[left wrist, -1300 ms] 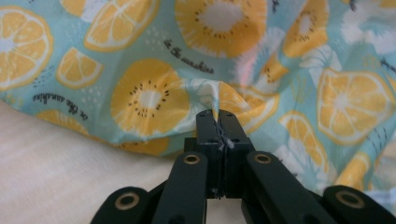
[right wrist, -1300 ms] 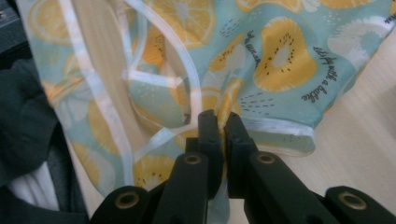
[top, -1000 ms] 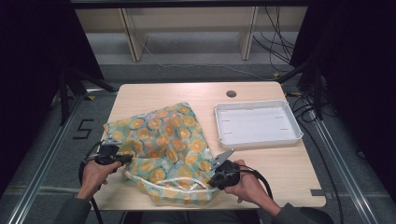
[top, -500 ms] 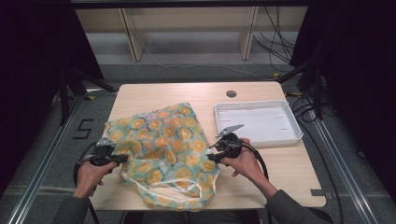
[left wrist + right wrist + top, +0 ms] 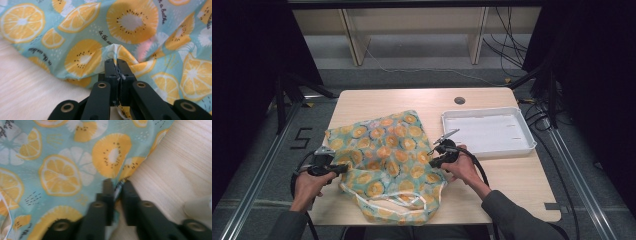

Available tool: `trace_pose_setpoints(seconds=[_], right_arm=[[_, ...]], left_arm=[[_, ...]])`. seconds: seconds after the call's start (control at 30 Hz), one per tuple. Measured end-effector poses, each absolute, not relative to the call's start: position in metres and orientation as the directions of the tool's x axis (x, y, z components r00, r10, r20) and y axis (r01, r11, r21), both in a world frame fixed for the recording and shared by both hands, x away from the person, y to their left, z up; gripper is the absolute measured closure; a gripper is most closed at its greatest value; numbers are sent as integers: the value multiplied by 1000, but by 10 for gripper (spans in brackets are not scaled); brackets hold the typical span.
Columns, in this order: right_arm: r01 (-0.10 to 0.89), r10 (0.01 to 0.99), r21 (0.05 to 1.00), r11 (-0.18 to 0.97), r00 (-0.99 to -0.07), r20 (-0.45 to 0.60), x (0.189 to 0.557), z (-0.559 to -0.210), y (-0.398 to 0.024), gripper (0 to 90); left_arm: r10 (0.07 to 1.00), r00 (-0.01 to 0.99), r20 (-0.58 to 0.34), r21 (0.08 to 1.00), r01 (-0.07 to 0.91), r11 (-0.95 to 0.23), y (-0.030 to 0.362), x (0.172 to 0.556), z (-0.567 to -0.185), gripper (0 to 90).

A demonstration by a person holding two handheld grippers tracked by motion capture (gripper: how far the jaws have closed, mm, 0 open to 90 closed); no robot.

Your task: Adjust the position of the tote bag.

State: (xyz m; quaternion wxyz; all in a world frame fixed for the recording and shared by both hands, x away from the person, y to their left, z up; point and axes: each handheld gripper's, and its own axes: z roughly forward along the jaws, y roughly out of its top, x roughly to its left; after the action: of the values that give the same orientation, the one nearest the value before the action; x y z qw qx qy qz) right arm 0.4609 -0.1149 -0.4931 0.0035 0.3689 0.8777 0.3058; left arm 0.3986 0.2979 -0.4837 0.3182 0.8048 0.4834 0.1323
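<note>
A light-blue fabric bag printed with orange slices lies crumpled on the wooden table, its white handles toward the near edge. My left gripper is shut on a fold at the bag's left side; in the left gripper view the jaws pinch a ridge of the bag. My right gripper is at the bag's right edge. Its jaws have just been closing, and in the right gripper view they grip the hem of the bag beside bare table.
A white rectangular tray sits at the right of the table, close behind the right hand. A round cable hole lies near the far edge. Black cables trail from both grippers toward the person.
The right gripper left the bag's near edge, moved away from the person and now grips the bag's right edge. The near part of the bag settled flatter. The left hand stayed put.
</note>
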Motion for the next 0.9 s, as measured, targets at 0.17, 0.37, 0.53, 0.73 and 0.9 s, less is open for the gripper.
trace_pose_setpoints(seconds=[0.17, 0.37, 0.53, 0.73, 0.9], right_arm=[[606, 629, 561, 564, -755, 184, 458, -487, -119, 900], [555, 605, 567, 609, -787, 121, 437, -474, -128, 900], [538, 584, 562, 628, -804, 116, 422, -473, -143, 900], [537, 579, 570, 622, -805, 126, 414, -472, -152, 895], [543, 584, 570, 617, -801, 131, 417, -474, -153, 869]], left_arm=[[860, 499, -105, 639, 697, -327, 288, 411, -488, 883], [843, 527, -110, 641, 685, -345, 268, 428, -491, 885], [830, 551, -93, 656, 660, -365, 250, 439, -489, 885], [830, 550, -87, 673, 647, -358, 238, 447, -489, 881], [835, 540, -107, 658, 668, -348, 248, 443, -484, 862]])
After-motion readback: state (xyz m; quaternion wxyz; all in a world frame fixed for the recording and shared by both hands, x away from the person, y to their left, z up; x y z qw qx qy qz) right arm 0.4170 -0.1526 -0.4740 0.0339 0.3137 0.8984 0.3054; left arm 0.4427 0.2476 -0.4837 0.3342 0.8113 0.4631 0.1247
